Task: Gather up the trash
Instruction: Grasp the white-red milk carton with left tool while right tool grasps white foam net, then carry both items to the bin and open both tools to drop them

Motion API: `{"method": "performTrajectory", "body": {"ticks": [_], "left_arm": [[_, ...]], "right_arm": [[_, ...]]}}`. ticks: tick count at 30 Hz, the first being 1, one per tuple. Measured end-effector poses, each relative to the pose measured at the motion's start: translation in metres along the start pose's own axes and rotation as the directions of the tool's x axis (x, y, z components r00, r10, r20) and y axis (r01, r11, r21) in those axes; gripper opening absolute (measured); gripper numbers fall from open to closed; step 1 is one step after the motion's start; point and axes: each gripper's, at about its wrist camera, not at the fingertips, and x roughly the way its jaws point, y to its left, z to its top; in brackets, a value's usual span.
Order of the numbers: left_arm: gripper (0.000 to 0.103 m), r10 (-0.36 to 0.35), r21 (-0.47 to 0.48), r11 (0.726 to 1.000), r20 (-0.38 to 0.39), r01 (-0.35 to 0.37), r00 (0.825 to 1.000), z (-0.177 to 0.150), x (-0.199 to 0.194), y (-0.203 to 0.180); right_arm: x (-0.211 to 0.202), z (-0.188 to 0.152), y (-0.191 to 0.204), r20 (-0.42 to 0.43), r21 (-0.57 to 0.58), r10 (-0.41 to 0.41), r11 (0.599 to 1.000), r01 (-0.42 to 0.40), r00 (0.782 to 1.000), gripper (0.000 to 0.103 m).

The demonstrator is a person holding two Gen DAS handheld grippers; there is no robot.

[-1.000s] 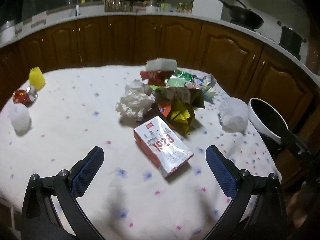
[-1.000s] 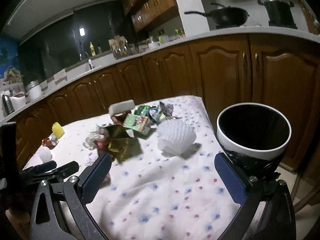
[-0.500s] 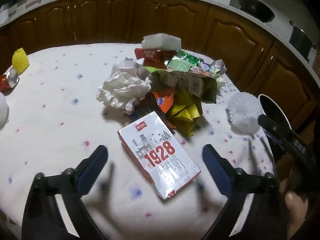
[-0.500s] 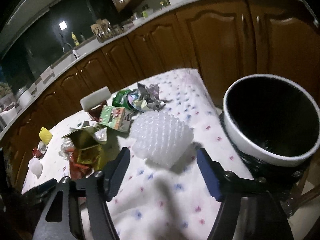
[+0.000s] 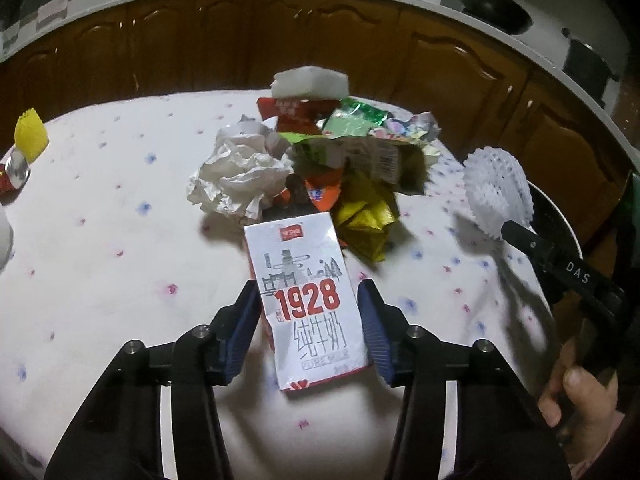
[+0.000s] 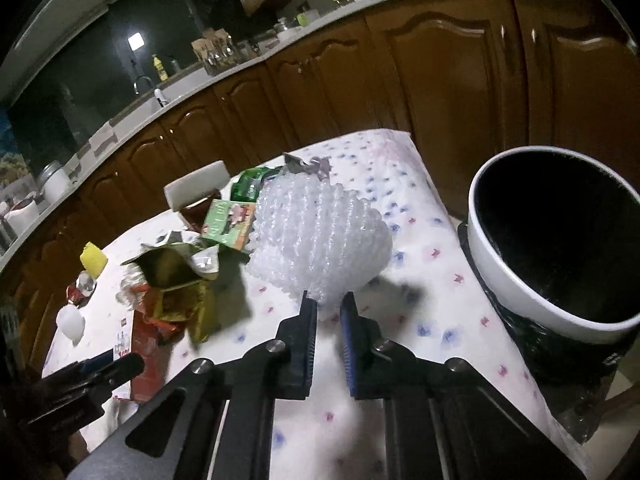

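In the left wrist view, the left tongs (image 5: 308, 322) are seen closing around a glossy rectangular milk carton (image 5: 307, 298) printed "1928", the pads at its sides. Just behind it, crumpled white tissue (image 5: 240, 184), gold foil wrappers (image 5: 366, 220) and a white foam block (image 5: 310, 84) are heaped on the floral-clothed worktop (image 5: 100, 220).

In the right wrist view, the right tongs (image 6: 329, 320) are seen closing on the lower edge of a white foam fruit net (image 6: 320, 236), knobbly and domed. A black-lined white bin (image 6: 556, 240) is set beside the worktop edge. Dark wooden cabinets (image 6: 440, 60) are seen behind.
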Motion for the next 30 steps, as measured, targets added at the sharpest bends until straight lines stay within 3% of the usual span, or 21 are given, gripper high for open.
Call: {"method": "performTrajectory", "body": {"ticks": [11,30], "left_arm": [[0.047,-0.092,0.085,0.993,0.085,0.085,0.992,0.0,-0.042,-0.038],[0.047,-0.259,0.241,0.939,0.022,0.246,0.966,0.027,-0.01,-0.144]], "right_arm": [[-0.045,-0.01,-0.007,0.05,0.005,-0.001,1.0,0.001,0.999,0.012],[-0.087,-0.006,-0.071,0.099,0.085,-0.135,0.988,0.127,0.986,0.012]]}}
